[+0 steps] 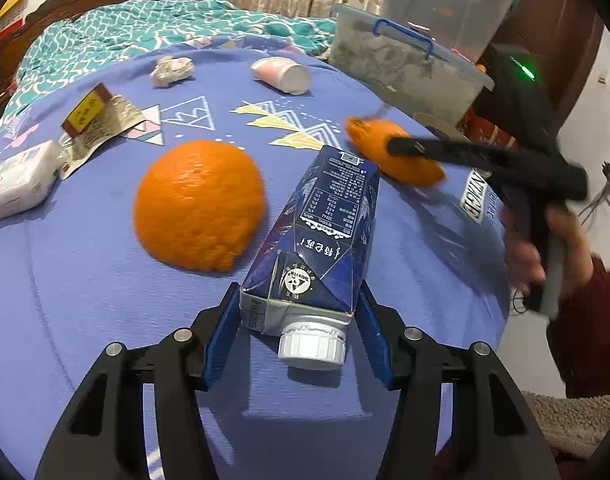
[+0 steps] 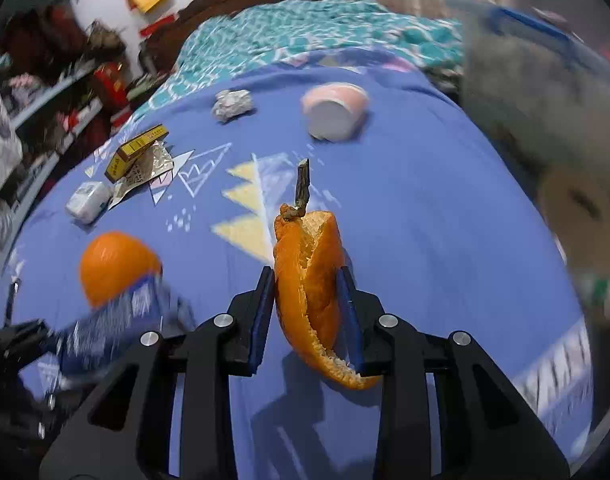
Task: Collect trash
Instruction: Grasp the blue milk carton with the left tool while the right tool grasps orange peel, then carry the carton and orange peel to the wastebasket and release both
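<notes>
My left gripper [image 1: 299,320] is shut on a dark blue milk carton [image 1: 317,232] with a white cap, holding it by its top end just above the blue bedsheet [image 1: 105,300]. My right gripper [image 2: 307,304] is shut on a piece of orange peel [image 2: 311,280] with a stem, lifted above the sheet; it also shows in the left wrist view [image 1: 397,152]. A domed orange peel half [image 1: 201,208] lies left of the carton. A crumpled paper ball [image 1: 172,70], a tipped pink cup [image 1: 283,74], a yellow box on foil [image 1: 89,112] and a white tissue pack [image 1: 19,180] lie further off.
A clear plastic bin with a blue handle [image 1: 405,56] stands at the sheet's far right edge, with a roll of tape [image 1: 437,126] beside it. A teal quilt [image 1: 145,28] covers the far end of the bed. Cluttered shelves [image 2: 65,100] stand left.
</notes>
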Tool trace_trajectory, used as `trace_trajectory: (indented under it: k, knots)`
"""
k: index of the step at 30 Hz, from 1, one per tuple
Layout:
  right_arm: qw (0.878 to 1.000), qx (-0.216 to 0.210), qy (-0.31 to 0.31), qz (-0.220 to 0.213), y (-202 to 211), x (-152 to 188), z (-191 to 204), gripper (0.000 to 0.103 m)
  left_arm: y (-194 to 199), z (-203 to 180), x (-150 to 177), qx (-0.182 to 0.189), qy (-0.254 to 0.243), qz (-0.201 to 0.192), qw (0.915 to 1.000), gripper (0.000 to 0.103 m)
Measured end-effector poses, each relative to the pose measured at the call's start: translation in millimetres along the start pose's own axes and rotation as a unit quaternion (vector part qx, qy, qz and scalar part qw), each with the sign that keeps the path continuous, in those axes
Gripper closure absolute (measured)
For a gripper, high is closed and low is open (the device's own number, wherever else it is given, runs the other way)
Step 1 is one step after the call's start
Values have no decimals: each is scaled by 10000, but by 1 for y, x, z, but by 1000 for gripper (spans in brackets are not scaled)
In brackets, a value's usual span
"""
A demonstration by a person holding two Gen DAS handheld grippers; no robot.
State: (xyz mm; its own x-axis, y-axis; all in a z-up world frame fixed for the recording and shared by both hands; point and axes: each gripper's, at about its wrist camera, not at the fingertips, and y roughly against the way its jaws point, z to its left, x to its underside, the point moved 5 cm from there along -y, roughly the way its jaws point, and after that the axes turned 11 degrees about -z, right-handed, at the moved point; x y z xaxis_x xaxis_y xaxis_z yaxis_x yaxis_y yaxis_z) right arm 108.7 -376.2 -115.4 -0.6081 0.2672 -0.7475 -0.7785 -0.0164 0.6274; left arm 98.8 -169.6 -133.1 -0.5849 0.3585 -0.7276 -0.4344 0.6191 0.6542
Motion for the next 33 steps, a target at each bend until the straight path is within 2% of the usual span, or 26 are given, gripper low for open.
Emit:
trace_trajectory:
  k: [3, 6, 8, 10, 13, 15, 16, 17, 19, 22, 24, 25, 26, 30, 33]
  knots:
    - [9997, 54, -208, -128, 29, 25, -8, 69, -6, -11, 1, 7, -100, 87, 9999, 50]
    - [9993, 217, -93, -273, 47, 42, -4, 69, -12, -20, -1, -3, -193, 142, 9997, 49]
    - [9987, 332, 87, -364, 54, 49, 1, 68, -16, -25, -3, 18, -199, 201, 9996, 39]
    - [9979, 413, 260, -438, 56, 53, 4, 63, -18, -29, -6, 3, -202, 195, 9996, 38]
    - [9960, 549, 469, -536, 57, 59, 7, 51, -22, -33, -9, -98, -261, 194, 9994, 38]
    - [9952, 571, 532, -589, 56, 60, 7, 49, -24, -32, -7, -235, -295, 212, 9991, 41]
    - [9952, 562, 532, -604, 56, 61, 6, 46, -24, -32, -6, -305, -328, 214, 9988, 48]
    - [9954, 544, 512, -606, 56, 61, 5, 42, -25, -31, -5, -385, -388, 217, 9983, 49]
    - [9968, 424, 342, -577, 54, 64, 0, 39, -25, -31, -5, -430, -423, 199, 9980, 50]
    - [9985, 163, 69, -518, 51, 67, -6, 41, -26, -32, -6, -445, -398, 209, 9980, 51]
    - [9987, -40, -142, -489, 51, 68, -9, 49, -29, -36, -10, -373, -361, 245, 9984, 51]
    - [9982, -128, -248, -540, 54, 68, -12, 58, -31, -38, -13, -338, -371, 266, 9984, 51]
    - [9976, -212, -324, -568, 56, 68, -14, 63, -34, -41, -15, -304, -386, 281, 9984, 51]
    - [9927, -310, -962, -660, 62, 66, -40, 67, -51, -63, -31, -86, -499, 336, 9982, 51]
    - [9843, -266, -1512, -875, 71, 60, -71, 68, -69, -85, -47, 75, -656, 355, 9972, 52]
